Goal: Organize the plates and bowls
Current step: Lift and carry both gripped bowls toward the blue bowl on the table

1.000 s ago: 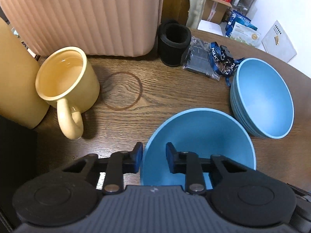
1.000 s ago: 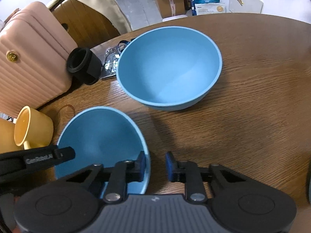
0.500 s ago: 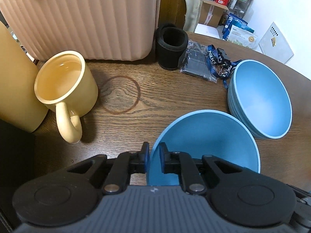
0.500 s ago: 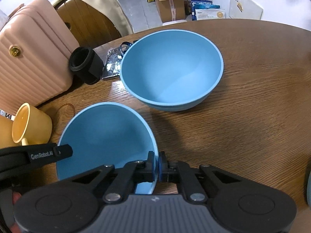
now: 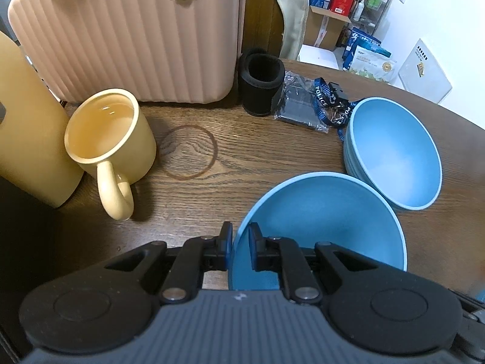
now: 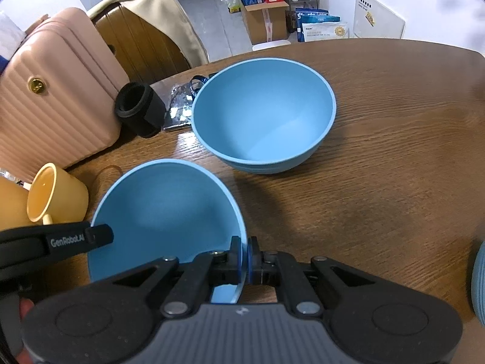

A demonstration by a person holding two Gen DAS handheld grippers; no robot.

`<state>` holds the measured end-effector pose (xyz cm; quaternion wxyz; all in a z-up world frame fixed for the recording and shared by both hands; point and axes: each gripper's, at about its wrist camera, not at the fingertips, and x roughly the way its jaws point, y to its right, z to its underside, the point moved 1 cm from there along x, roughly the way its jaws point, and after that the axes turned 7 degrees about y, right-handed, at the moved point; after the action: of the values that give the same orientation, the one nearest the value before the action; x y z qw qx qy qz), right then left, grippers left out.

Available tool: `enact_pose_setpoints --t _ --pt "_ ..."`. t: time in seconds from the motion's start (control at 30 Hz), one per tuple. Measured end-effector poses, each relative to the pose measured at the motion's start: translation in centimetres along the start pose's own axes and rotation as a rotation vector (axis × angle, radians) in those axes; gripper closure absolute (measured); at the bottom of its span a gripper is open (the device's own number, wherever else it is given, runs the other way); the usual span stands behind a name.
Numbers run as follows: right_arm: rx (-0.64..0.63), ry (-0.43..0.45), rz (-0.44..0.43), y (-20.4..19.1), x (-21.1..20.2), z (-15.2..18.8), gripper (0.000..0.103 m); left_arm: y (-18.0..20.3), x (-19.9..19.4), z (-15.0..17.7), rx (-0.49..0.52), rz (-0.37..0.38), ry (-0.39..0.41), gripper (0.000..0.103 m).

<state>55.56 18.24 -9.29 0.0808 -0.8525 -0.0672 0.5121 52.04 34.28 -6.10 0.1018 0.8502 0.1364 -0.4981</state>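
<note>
Both wrist views looked steeply down, close over the table (image 5: 248, 163); they shared the near blue bowl (image 5: 321, 221), yellow mug (image 6: 57, 197) and suitcase (image 5: 136, 39).

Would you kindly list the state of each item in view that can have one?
near blue bowl: tilted, rim gripped on two sides
left tool: shut on the bowl's rim
right tool: shut on the bowl's rim
stack of blue bowls: upright, nested, empty
yellow mug: upright, empty
black sleeve: upright, open-topped
pink suitcase: closed, standing
</note>
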Motion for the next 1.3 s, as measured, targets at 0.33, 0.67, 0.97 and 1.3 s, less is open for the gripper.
enact_pose_setpoints --t 0.33,0.67,0.97,1.3 --pt "0.011 0.035 0.008 0.6 -2.5 1.1 0.099 0.4 -2.4 1.0 0.016 0.017 0.027 0.091" --pt "0.036 0.075 0.022 1.6 -5.6 2.4 0.099 1.3 -5.0 2.2 0.043 0.049 0.058 0.091" --pt "0.066 0.118 0.055 2.8 -8.5 3.9 0.099 2.4 -7.5 3.7 0.086 0.088 0.083 0.091" --pt "0.121 0.158 0.087 4.2 -11.5 5.8 0.099 3.6 -10.1 5.0 0.133 0.137 0.104 0.091"
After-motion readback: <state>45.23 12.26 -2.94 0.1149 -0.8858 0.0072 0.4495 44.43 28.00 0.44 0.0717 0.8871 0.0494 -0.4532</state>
